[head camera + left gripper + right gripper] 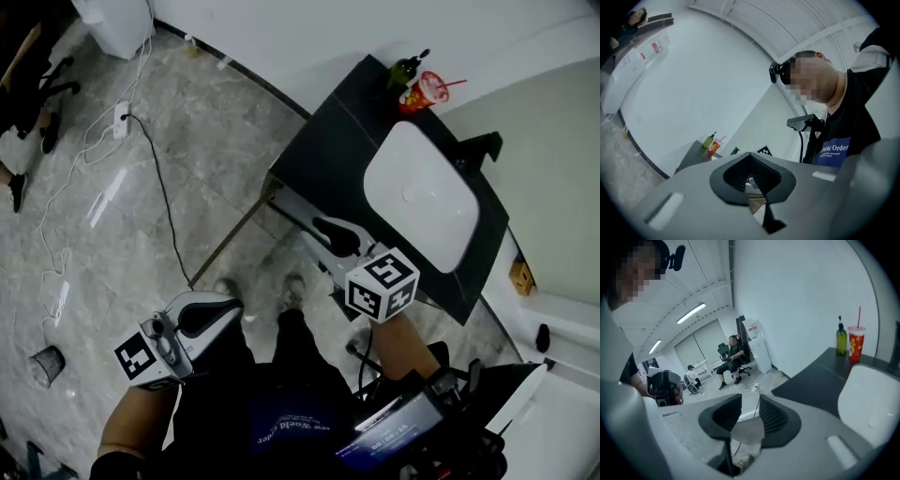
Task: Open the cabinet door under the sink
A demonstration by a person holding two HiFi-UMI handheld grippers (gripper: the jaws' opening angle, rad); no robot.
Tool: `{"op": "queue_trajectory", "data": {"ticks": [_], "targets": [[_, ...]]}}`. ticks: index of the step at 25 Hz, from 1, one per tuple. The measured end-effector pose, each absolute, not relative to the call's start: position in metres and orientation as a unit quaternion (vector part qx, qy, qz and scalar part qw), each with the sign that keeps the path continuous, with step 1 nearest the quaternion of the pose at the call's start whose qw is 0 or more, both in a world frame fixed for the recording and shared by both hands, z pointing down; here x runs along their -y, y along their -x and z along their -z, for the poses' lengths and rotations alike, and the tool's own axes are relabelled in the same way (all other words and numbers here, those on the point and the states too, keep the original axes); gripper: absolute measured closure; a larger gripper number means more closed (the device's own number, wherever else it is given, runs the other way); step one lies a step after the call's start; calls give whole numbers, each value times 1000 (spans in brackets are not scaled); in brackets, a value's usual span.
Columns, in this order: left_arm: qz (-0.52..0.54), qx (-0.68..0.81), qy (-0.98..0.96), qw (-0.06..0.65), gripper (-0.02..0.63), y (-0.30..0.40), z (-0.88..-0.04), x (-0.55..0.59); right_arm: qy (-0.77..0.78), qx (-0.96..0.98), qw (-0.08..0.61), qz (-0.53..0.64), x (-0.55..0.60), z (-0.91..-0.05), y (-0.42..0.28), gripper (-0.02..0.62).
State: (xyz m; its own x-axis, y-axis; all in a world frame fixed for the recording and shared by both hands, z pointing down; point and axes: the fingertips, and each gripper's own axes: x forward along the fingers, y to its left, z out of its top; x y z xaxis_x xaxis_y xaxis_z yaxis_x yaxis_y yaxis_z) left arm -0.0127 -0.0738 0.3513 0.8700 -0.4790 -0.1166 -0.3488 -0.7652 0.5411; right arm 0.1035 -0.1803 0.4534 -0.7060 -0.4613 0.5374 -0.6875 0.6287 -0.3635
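The dark vanity cabinet (328,141) with its white sink (422,197) stands ahead of me, seen steeply from above. A thin brown edge (230,234) runs from its left front corner out over the floor, like a door leaf seen edge-on, though I cannot tell for sure. My right gripper (330,232) hovers at the cabinet's front edge, and in its own view the right gripper (743,427) is slightly open with only floor between the pads. My left gripper (208,314) is over the floor, well clear of the cabinet. Seen in its own view, the left gripper (757,194) shows a narrow empty gap.
A green bottle (405,67) and a red cup with a straw (427,92) stand on the counter's far corner. Cables (150,159) and a power strip (120,119) lie on the tiled floor at the left. A seated person (733,355) is far across the room.
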Motion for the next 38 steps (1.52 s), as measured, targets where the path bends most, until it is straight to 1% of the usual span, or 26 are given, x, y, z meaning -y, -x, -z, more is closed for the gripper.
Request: {"op": "queue_trajectory", "data": {"ticks": [1,2,4,6,10,14,20,28,38], "targets": [[124,217,-935,252,606,6,-337,77,-336,882,186,-273,181,-434,-115,487],[123,213,-938,244,606,-1,-324,80,-347,883,172,-265,181,-415,-127,524],[122,204,-944,230,607,-13,-298,84,-370,882,148,-251,180,-380,-152,569],[118,192,-950,217,606,-25,-273,86,-390,881,128,-234,175,-346,-174,592],[115,171,-959,194,606,-49,-226,95,-423,881,79,-197,165,-274,-218,594],[115,172,-966,155,606,-67,-183,106,-452,876,26,-165,147,-211,-259,594],[116,174,-970,123,606,-92,-136,120,-482,866,-28,-130,130,-153,-305,595],[118,183,-973,81,606,-95,-108,126,-486,867,-43,-102,122,-129,-325,595],[120,206,-967,85,606,-82,-110,134,-477,873,-30,-96,135,-130,-320,595]]}}
